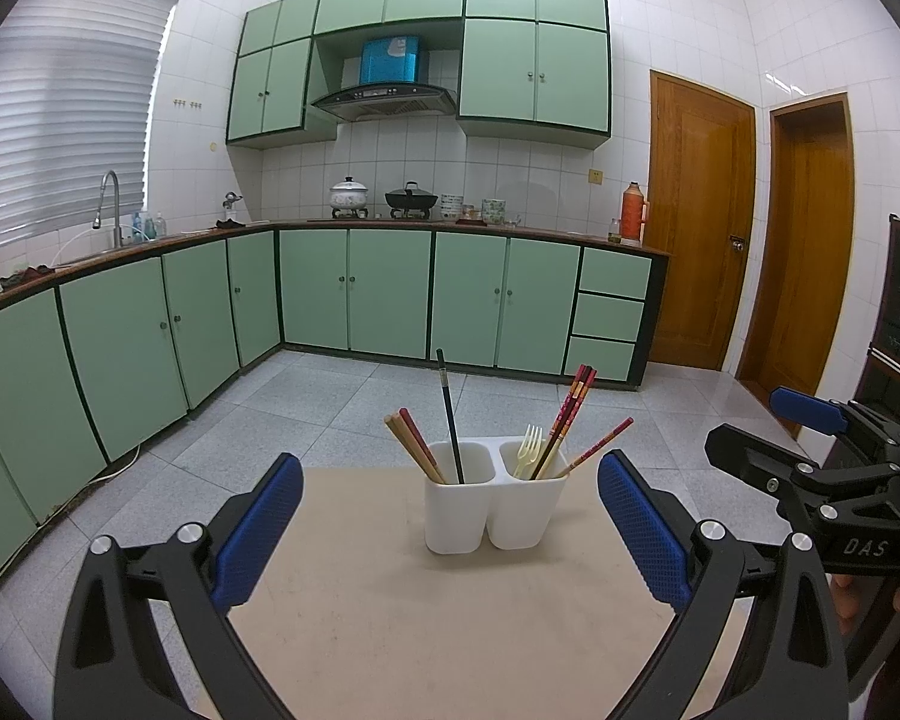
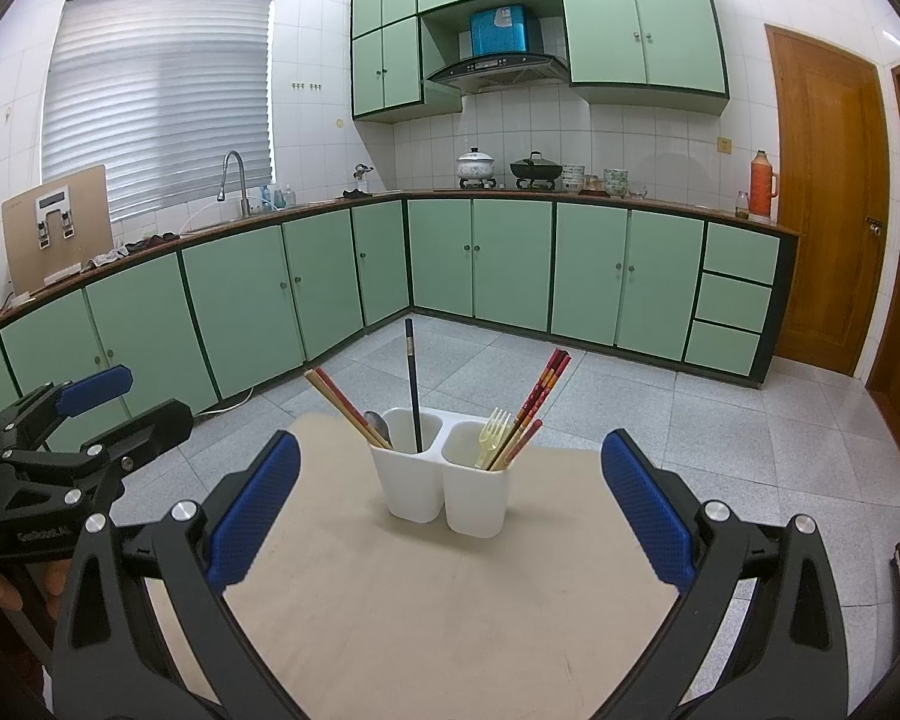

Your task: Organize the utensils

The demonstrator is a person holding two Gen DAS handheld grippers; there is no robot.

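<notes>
Both wrist views: one white two-compartment utensil holder (image 1: 492,501) (image 2: 447,480) stands upright at frame centre on a beige table (image 1: 390,630) (image 2: 450,612). Left compartment: one dark chopstick (image 1: 450,414) (image 2: 413,384) nearly upright, a bundle of wooden and red chopsticks (image 1: 414,444) (image 2: 345,405) leaning left (about three, count uncertain), one metal spoon (image 2: 378,423) seen in the right wrist view only. Right compartment: two pale yellow forks (image 1: 528,447) (image 2: 493,432), red patterned chopsticks (image 1: 570,414) (image 2: 537,399) leaning right, about four. Left gripper (image 1: 450,531) open wide, empty, lower frame. Right gripper (image 2: 450,504) likewise spread, holding nothing.
</notes>
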